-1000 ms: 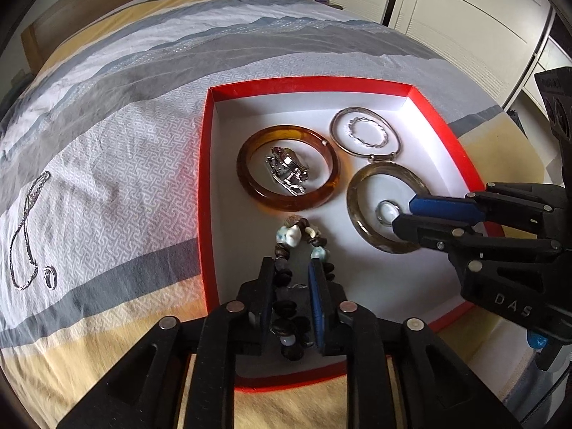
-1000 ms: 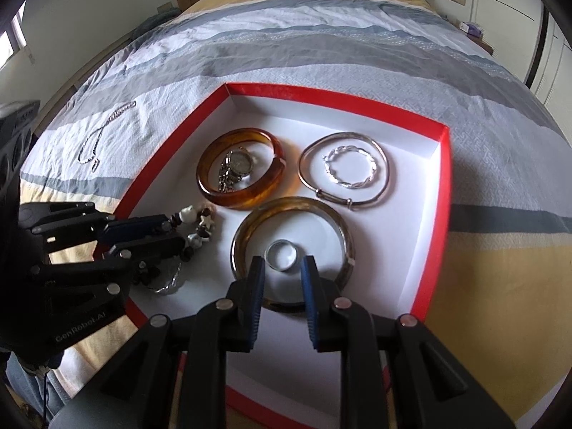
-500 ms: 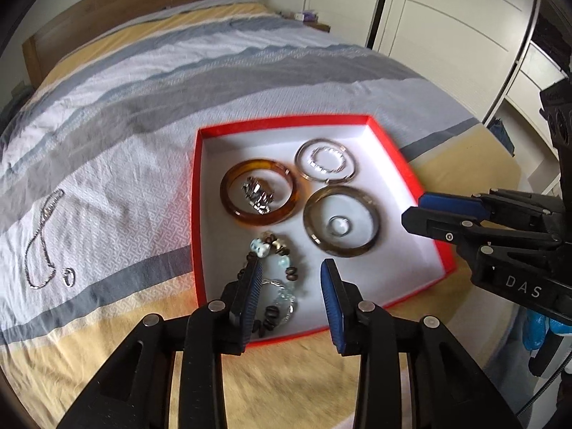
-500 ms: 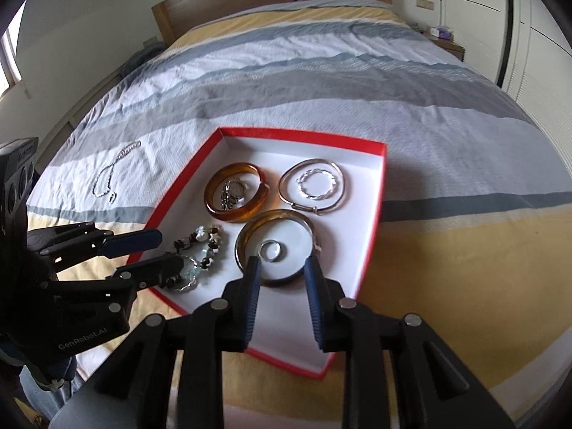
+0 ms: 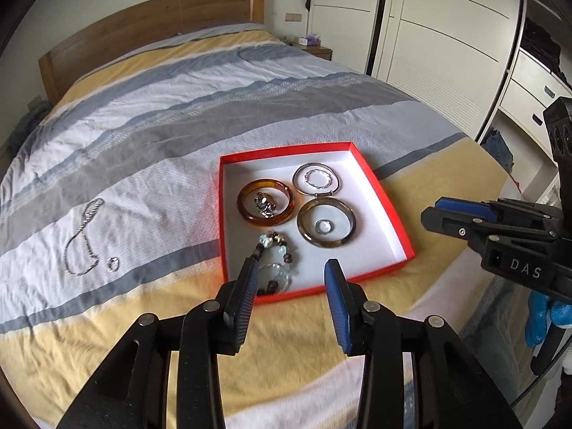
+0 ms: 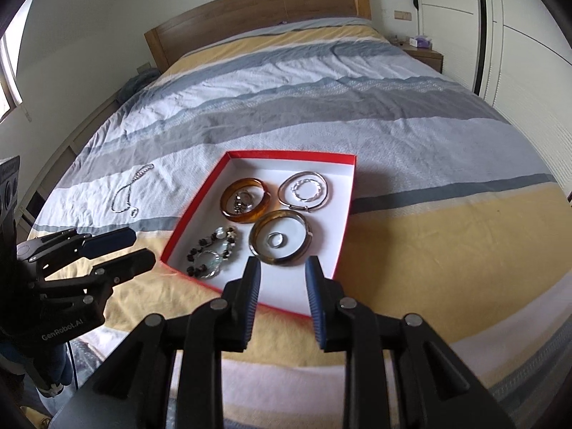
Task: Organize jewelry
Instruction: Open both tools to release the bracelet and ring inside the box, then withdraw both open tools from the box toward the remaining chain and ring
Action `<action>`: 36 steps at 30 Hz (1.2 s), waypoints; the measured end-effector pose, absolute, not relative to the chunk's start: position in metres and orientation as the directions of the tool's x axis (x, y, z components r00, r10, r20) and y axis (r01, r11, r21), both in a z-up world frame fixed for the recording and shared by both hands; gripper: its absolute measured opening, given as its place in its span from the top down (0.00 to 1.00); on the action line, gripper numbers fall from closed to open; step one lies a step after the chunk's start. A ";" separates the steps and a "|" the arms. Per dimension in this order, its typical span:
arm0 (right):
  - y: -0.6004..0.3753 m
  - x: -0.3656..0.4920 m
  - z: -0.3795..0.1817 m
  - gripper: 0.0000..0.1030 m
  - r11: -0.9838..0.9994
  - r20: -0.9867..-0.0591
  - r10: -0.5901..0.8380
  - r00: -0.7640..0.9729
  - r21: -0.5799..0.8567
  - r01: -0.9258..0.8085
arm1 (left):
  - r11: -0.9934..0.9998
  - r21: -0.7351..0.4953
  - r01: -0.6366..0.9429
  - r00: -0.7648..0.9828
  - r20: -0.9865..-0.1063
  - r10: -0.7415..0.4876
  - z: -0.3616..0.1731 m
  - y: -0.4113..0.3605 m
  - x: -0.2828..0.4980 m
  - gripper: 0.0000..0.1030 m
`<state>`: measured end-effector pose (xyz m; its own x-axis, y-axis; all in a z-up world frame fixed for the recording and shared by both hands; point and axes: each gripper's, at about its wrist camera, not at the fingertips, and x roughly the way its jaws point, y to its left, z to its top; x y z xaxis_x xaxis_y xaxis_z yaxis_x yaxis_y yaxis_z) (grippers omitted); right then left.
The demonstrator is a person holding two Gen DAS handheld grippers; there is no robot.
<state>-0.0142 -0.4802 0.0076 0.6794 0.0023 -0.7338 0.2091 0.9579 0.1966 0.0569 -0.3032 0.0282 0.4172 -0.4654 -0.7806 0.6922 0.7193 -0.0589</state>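
A red tray with a white floor lies on the bed. In it are an amber bangle around a silver watch, a silver bangle around a twisted bracelet, a grey-brown bangle around a ring, and a beaded bracelet at the near left. My left gripper hovers above the tray's near edge, jaws opening, holding nothing. My right gripper hangs above the near side of the tray, open a little and empty. A silver necklace lies on the bedspread to the left.
A small ring or pendant lies beside the necklace. The striped bedspread stretches back to a wooden headboard. White wardrobe doors stand on the right, with a bedside table in the corner. The bed's edge is just below both grippers.
Both grippers have risen and drawn back from the tray. The left jaws have widened and let go of the beaded bracelet, which now lies in the tray. The right has left the ring.
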 end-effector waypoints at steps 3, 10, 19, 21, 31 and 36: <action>-0.472 -0.025 0.015 0.75 0.958 -0.724 -0.002 0.690 0.195 0.208 | 0.729 -0.047 0.683 0.430 -0.781 -0.453 0.036 -0.292 0.047 0.62; -0.450 -0.049 0.034 0.73 0.958 -0.695 -0.007 0.719 0.200 0.203 | 0.762 -0.029 0.647 0.475 -0.766 -0.433 0.055 -0.258 0.026 0.61; -0.422 -0.073 0.056 0.73 0.962 -0.659 0.002 0.752 0.207 0.179 | 0.805 -0.035 0.592 0.540 -0.725 -0.429 0.079 -0.209 0.004 0.57; -0.416 -0.077 0.061 0.73 0.964 -0.651 0.006 0.759 0.205 0.169 | 0.814 -0.039 0.579 0.554 -0.714 -0.428 0.084 -0.198 -0.002 0.56; -0.380 -0.099 0.086 0.73 0.976 -0.613 0.021 0.790 0.183 0.116 | 0.865 -0.045 0.500 0.633 -0.663 -0.400 0.104 -0.143 -0.026 0.53; -0.367 -0.107 0.095 0.72 0.981 -0.601 0.029 0.799 0.171 0.093 | 0.900 -0.050 0.433 0.677 -0.642 -0.361 0.109 -0.107 -0.031 0.49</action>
